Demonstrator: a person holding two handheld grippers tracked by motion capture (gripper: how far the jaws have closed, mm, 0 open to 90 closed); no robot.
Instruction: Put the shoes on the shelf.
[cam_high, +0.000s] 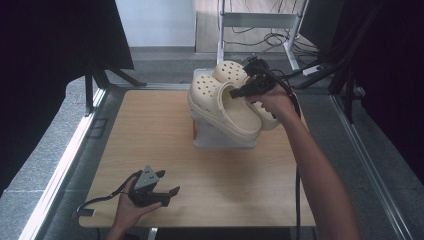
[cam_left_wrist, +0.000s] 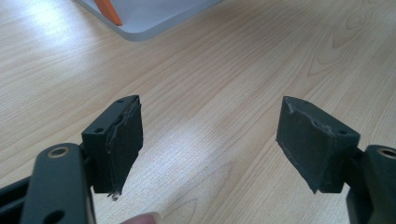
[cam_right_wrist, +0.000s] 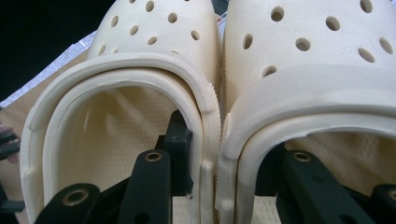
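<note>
Two cream clogs (cam_right_wrist: 215, 93) are pinched together by the right gripper (cam_right_wrist: 224, 168); the left gripper (cam_left_wrist: 210, 140) gapes wide, holding nothing.

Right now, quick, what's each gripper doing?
Left gripper: open, empty, low over the wooden table.
Right gripper: shut on the pair of cream perforated foam clogs, one jaw inside each.

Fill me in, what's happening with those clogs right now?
The right gripper pinches the pair of cream clogs together by their adjoining inner walls, one jaw inside each shoe, holding them over the white box on the wooden table. The left gripper rests open and empty near the table's front edge.
</note>
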